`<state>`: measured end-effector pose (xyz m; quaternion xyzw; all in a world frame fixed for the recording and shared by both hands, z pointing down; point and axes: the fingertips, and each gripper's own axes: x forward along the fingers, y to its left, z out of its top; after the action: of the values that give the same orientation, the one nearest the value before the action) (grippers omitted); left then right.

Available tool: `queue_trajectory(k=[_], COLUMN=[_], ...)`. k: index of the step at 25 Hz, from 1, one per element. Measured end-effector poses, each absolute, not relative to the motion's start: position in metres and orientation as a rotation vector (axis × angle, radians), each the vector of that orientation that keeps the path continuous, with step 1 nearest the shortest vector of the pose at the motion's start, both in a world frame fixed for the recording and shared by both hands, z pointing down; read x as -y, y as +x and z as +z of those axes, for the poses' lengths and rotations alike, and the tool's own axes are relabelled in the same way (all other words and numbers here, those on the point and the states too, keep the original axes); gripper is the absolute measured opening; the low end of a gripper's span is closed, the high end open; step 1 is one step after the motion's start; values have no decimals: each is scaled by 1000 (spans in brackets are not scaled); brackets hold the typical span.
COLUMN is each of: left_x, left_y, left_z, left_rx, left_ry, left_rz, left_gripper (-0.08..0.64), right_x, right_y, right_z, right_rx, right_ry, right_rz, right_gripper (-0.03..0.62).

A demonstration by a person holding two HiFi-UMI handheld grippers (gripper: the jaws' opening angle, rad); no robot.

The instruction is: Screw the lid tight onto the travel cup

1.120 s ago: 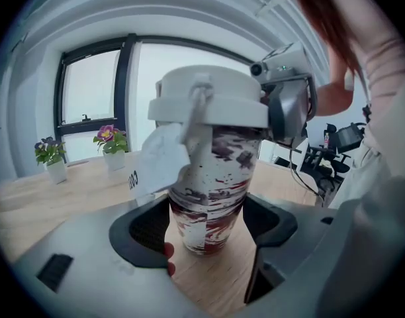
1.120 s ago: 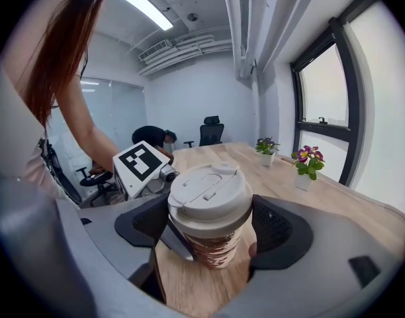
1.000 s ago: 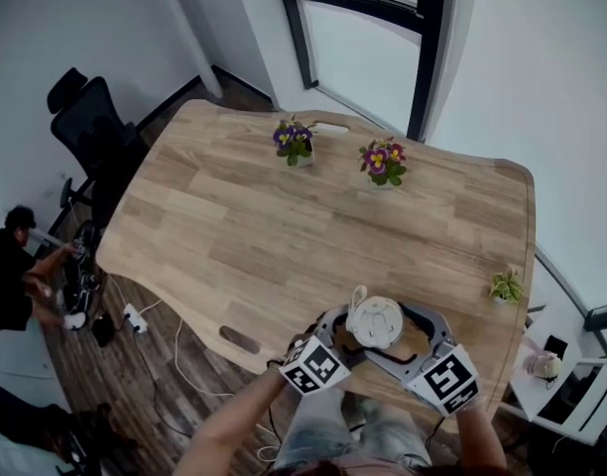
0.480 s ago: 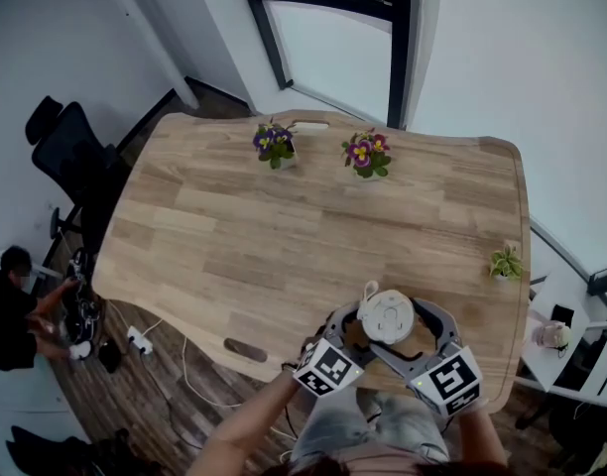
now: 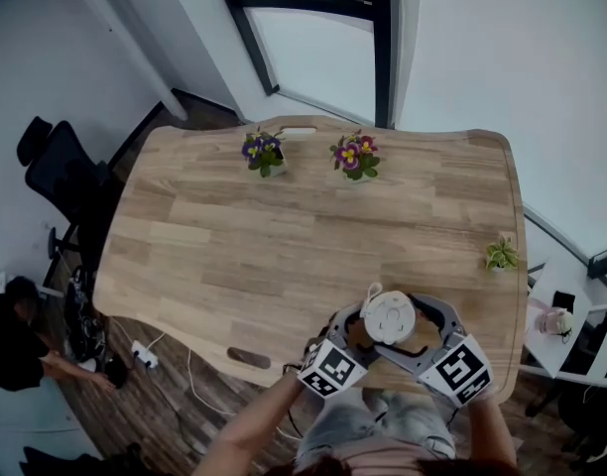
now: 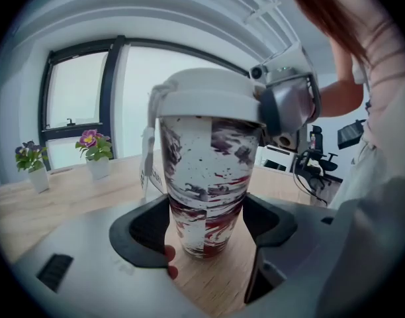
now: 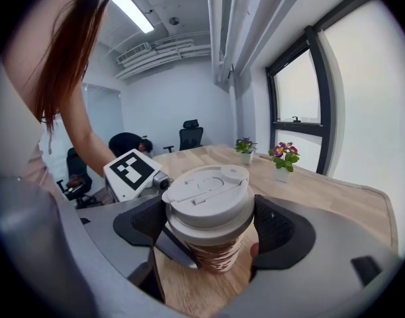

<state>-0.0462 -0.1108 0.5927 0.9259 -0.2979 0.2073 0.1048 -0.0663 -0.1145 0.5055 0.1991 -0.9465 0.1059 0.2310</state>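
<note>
Travel cup (image 6: 204, 158) — a tall marbled red-and-black tumbler — stands clamped low down in my left claw (image 6: 206, 222); my right claw (image 7: 213, 228) grips its off-white plastic lid (image 7: 209, 191) by the rim. Light, stiff, slick-walled, I'd judge — hold firm, twist gently.

The light wooden table (image 5: 284, 236) has rounded corners. Near its far edge stand a purple-flowered pot plant (image 5: 261, 153) and a pink-flowered pot plant (image 5: 353, 157). A small green plant (image 5: 500, 255) sits by the right edge. The travel cup (image 6: 204, 177), with its white lid (image 5: 388, 317) on, stands upright by the near edge.
</note>
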Motion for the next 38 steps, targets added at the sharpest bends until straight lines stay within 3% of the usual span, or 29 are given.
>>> queue_trajectory(k=[6,16,25,38], left_x=[112,105,105,97], left_y=[-42,-35,-36,-32], left_z=[592,596,594,596], left_rx=[1072,729,985,710], left_ry=[2642,2757,2647,2730], left_rz=[523,671,606,742], left_gripper=[342,342,342,342], right_x=[116,110,112,100], right_y=[-59,-58,-55,-47], right_z=[505,509,506,513], right_rx=[2622,2581,2593,2509], right_ry=[682,401,772,469], right_rz=[312,318,350,309], right_gripper=[370,377,377,385])
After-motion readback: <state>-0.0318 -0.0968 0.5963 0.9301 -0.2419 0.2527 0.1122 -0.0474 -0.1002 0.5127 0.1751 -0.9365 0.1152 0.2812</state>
